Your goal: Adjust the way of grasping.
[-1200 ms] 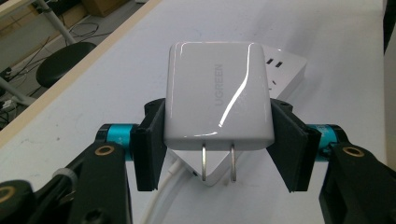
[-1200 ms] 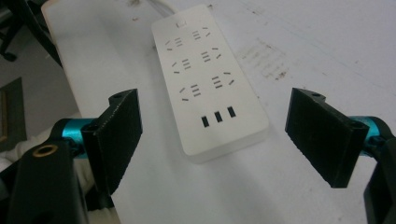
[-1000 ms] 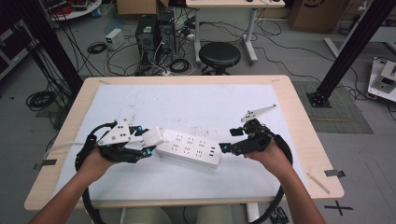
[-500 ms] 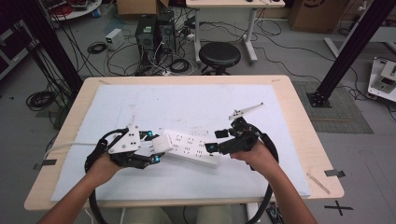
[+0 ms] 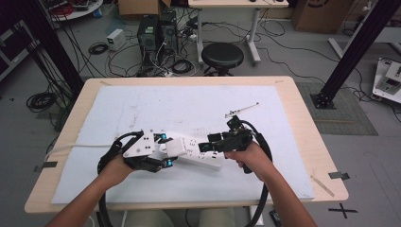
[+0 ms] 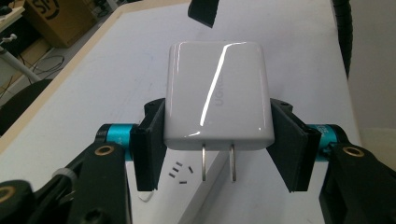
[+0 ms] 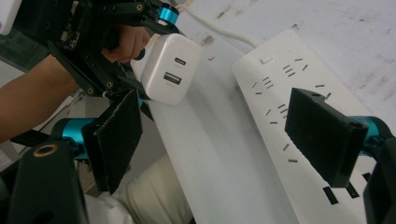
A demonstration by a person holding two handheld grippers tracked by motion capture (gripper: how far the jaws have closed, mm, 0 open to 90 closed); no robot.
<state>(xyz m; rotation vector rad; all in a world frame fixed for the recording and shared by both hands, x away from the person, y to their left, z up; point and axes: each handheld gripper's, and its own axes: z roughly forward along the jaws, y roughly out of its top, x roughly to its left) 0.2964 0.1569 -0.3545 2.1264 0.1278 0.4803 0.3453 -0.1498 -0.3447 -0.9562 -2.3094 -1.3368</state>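
The charger (image 6: 218, 95) is pinched by its sides between the pads of the left gripper (image 6: 219, 140), prongs pointed down at the strip (image 5: 196, 150) just beneath, while the right gripper (image 7: 229, 135) straddles the strip's far end, apparently to steady it, its grip unclear.

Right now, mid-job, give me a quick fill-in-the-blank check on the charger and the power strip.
1. The left gripper is shut on the white ____.
2. The charger has ____ metal prongs.
3. The prongs hang above the white power ____, not yet inserted.
4. The right gripper has its jaws ____ on either side of the power strip.

Missing words: charger; two; strip; open
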